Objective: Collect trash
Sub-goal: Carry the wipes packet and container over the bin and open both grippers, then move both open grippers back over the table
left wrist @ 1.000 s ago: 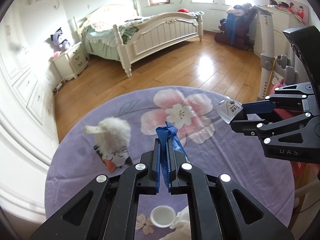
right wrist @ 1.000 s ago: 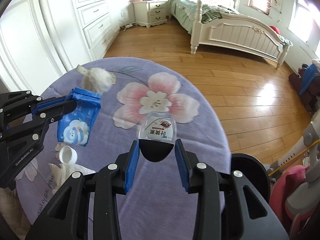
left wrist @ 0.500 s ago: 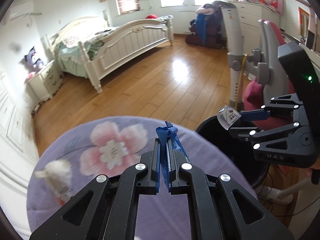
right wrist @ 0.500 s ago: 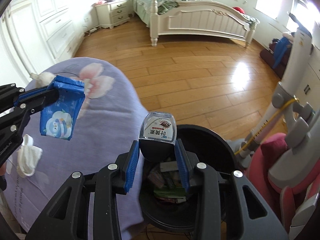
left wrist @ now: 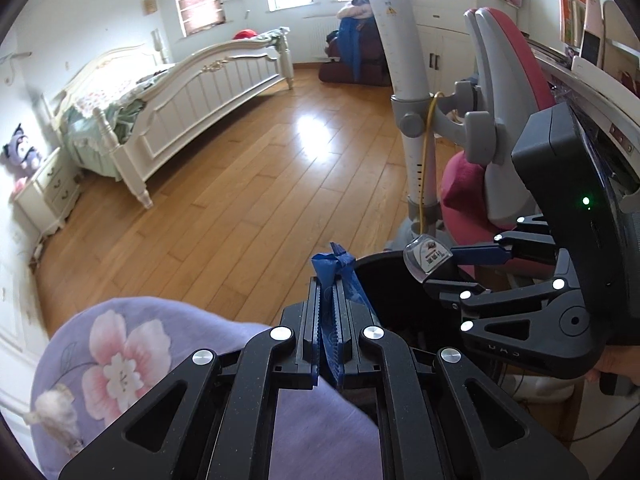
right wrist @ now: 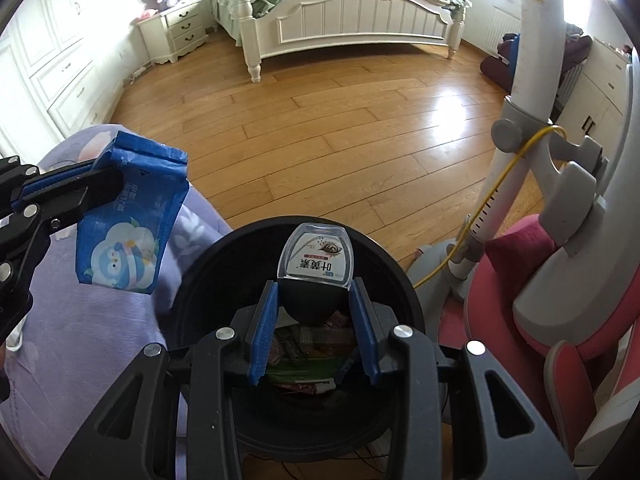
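My right gripper clamps its fingers on a small clear eye-drop bottle directly above the black trash bin. My left gripper pinches a blue tissue packet just beside the bin's rim, over the purple-clothed table.

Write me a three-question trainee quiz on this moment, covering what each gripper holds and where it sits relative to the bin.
1. Multiple choice: what does the left gripper hold? A) a white cup B) a flat blue plastic wrapper C) a fluffy white toy
2. True or false: the small clear bottle with a black cap, clamped in the right gripper, is directly above the round black trash bin.
3. Fill in: the bin stands on the wooden floor beside a table draped in a ______ flowered cloth.

Key: 1 B. 2 True; litter shows in the bin beneath it. 3 Purple.
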A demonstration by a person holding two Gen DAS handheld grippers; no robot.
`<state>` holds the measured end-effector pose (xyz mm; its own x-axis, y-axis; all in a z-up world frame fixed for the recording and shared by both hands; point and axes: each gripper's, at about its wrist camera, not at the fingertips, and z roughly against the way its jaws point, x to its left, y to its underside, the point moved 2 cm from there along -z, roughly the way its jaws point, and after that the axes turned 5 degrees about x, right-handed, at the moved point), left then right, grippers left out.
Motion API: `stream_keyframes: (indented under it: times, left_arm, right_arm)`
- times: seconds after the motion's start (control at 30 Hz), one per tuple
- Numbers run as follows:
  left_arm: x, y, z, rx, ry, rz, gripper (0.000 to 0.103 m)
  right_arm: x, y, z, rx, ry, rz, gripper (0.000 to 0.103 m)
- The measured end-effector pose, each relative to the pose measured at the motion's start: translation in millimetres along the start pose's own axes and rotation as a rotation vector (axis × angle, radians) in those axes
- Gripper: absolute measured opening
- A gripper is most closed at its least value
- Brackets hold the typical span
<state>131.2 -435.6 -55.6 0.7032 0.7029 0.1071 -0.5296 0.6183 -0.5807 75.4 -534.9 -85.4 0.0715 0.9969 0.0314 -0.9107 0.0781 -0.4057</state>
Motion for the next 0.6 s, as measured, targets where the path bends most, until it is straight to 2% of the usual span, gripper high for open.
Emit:
stream_keyframes:
  times: [0.3,0.37,0.4,0.43,0.47,0.5,0.57,0.6]
  left_arm:
    - [-10,-9,-21,0.034,0.012,-0.013,0.007]
    - [-11,-10,-24,0.038,0.002,-0.015,0.011]
    - [-9,-8,-24,0.041,0.001,-0.012,0.023]
    - [-9,-8,-24,0.041,-0.009,-0.006,0.042]
    - [-7,-8,-24,0.041,-0.028,0.005,0.058]
    - [-6,-8,-23,0.029,-0.045,0.014,0.082]
    - [-3,-8,-15,-0.025,-0.05,0.026,0.083]
    - [-1,-9,-12,-0.019,-0.042,0.028,0.083]
  right_arm:
    - [-16,-3,-15,0.024,-0.001,-0.017,0.038]
    - [-16,-3,-20,0.031,0.011,-0.022,0.039]
    - [-17,-4,-22,0.036,0.016,-0.028,0.05]
    - [-18,-4,-23,0.04,0.019,-0.038,0.059]
    - [-18,-4,-22,0.035,0.028,-0.042,0.072]
    - [-18,-4,-21,0.027,0.039,-0.042,0.075]
    - [-18,-4,-18,0.018,0.043,-0.041,0.075]
    - [-18,-5,-17,0.016,0.04,-0.045,0.075]
